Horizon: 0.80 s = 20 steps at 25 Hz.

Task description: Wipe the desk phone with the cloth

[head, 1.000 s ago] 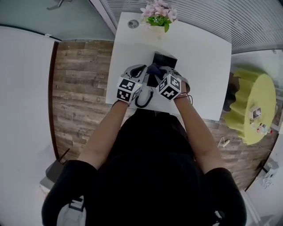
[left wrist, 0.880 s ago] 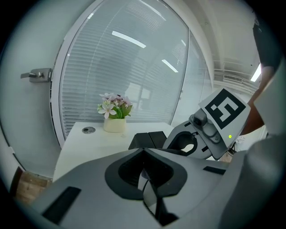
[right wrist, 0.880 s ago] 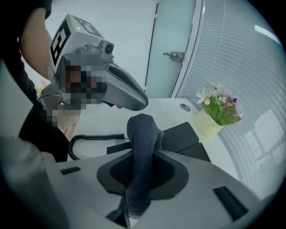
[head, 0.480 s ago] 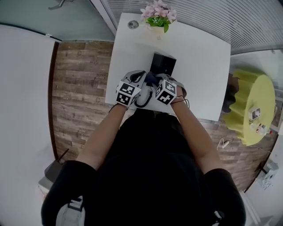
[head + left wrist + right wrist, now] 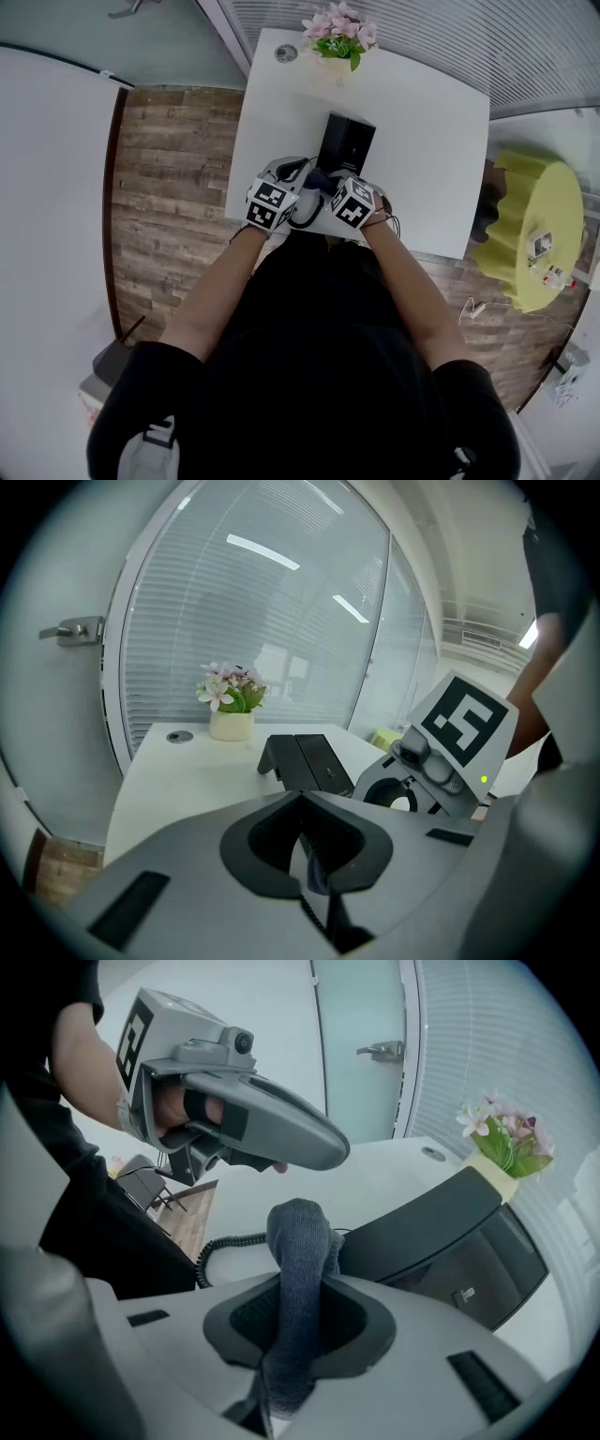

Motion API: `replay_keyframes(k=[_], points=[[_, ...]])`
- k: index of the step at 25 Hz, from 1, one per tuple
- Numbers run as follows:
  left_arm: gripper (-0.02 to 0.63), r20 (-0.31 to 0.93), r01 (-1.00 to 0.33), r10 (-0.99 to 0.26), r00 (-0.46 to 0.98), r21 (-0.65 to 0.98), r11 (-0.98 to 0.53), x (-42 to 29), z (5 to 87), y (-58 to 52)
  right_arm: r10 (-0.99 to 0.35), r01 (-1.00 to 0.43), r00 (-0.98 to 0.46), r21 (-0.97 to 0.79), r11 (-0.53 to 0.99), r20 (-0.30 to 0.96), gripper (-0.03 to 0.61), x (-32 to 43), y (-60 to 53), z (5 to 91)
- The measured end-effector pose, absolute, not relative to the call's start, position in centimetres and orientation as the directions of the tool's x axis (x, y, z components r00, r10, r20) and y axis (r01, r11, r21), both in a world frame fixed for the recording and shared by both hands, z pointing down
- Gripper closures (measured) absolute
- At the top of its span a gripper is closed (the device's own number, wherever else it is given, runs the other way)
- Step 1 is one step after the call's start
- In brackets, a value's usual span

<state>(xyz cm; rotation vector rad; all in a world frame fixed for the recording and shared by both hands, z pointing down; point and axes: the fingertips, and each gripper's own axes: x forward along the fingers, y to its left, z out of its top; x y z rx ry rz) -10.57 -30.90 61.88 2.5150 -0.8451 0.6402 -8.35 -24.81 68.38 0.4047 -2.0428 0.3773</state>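
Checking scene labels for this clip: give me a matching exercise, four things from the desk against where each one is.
Things:
1. cloth
2. desk phone
3. flower pot
4. coiled cord

Places:
A. at the far edge of the white desk
B. lying on the desk at its near edge, by the person
C. clamped in the right hand-held gripper
D. around the middle of the desk

Pairs: 1-C, 2-D, 3-A, 4-B
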Motion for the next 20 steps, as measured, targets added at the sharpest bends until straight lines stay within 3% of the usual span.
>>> replay_keyframes(k=[8,15,20], points=[[0.604,0.483,-0.664,-0.505,0.715,0.245,-0.706,-12.1,58.6,-32.1,-0.125,-0.481,-0.564,-0.202,0.853,0.816,0.489,-8.3,-23.9,65.9],[0.604,0.374,-0.631,-0.535,0.757,0.209,-0.747,-12.1,51.8,-32.8,-0.396,-0.604,-0.7,-0.197,0.772,0.595,0.489,-6.8,-26.3,55.4],[0.604,0.283,-0.573,-0.518,0.807,0.165,-0.803,-10.4,46.1,-31.9,-0.603,-0.684,-0.684,-0.073,0.726,0.411,0.489,-4.6,-27.2,47.1]])
